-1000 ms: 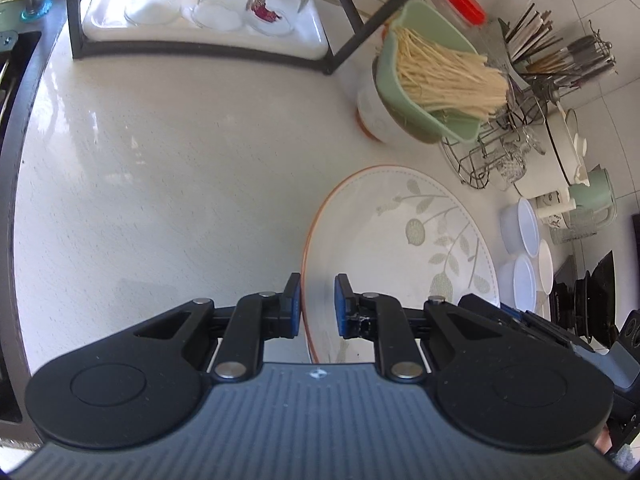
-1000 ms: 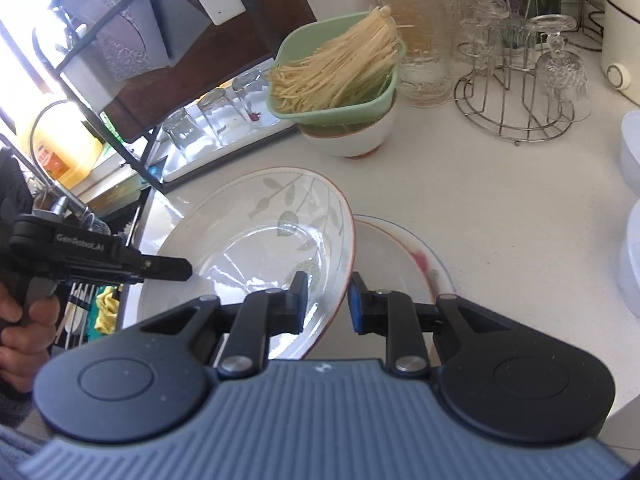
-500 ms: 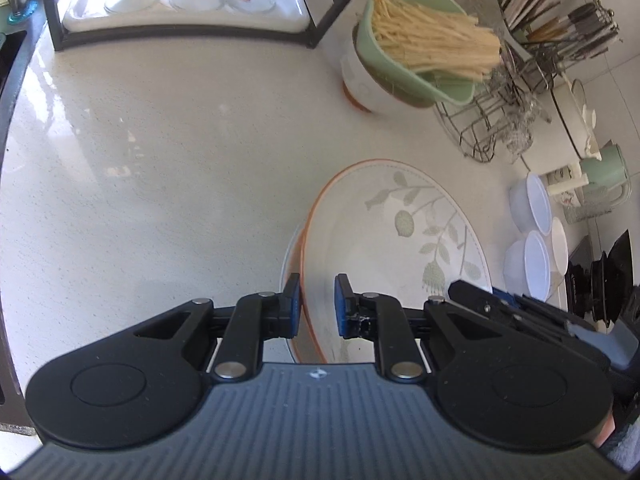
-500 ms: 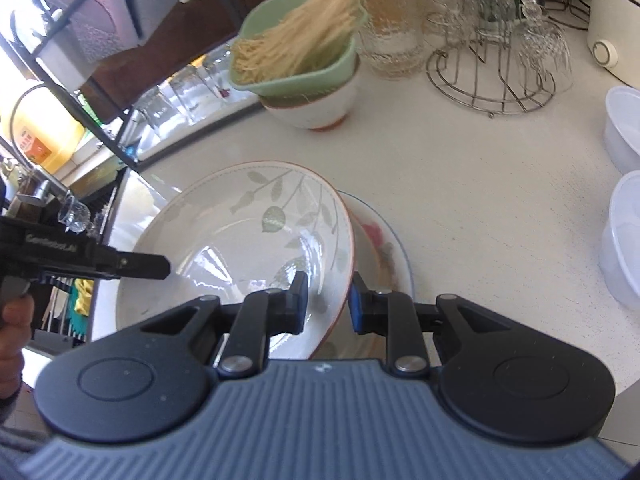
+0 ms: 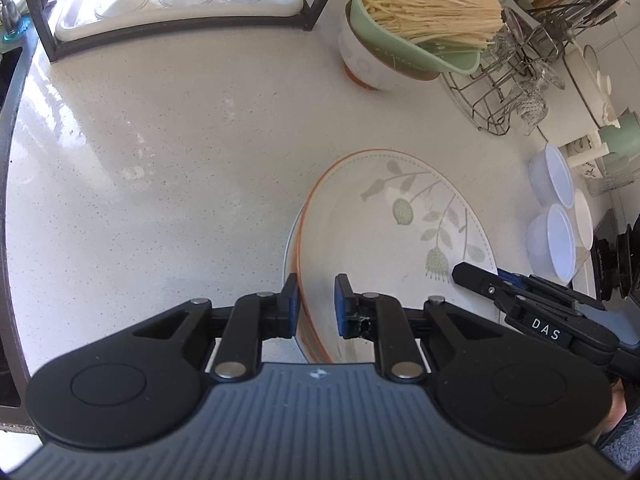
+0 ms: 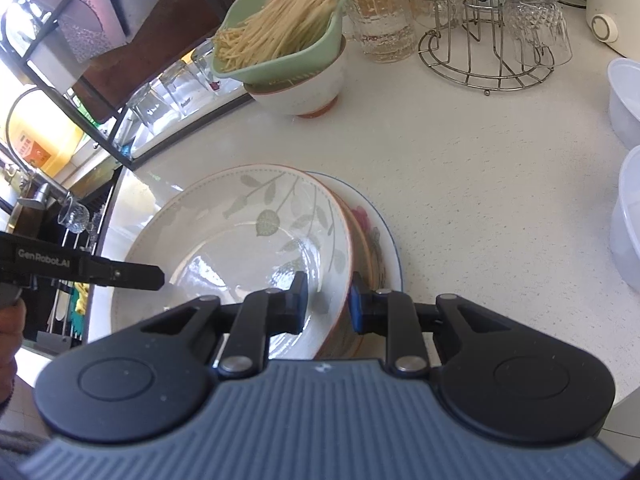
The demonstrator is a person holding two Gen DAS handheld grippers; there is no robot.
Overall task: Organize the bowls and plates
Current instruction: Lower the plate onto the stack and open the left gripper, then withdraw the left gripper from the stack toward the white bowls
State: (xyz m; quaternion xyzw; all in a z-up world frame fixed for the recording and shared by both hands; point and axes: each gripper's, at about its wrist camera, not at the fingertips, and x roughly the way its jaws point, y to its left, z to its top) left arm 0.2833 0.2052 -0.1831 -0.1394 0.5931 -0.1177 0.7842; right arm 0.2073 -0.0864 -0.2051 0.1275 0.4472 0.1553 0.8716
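Leaf plate [image 5: 384,236] — rim between both jaws

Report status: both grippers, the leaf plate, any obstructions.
Left gripper and right gripper both shut on leaf plate rim, opposite sides. Plate sits over flower plate on counter. Nothing in the way.
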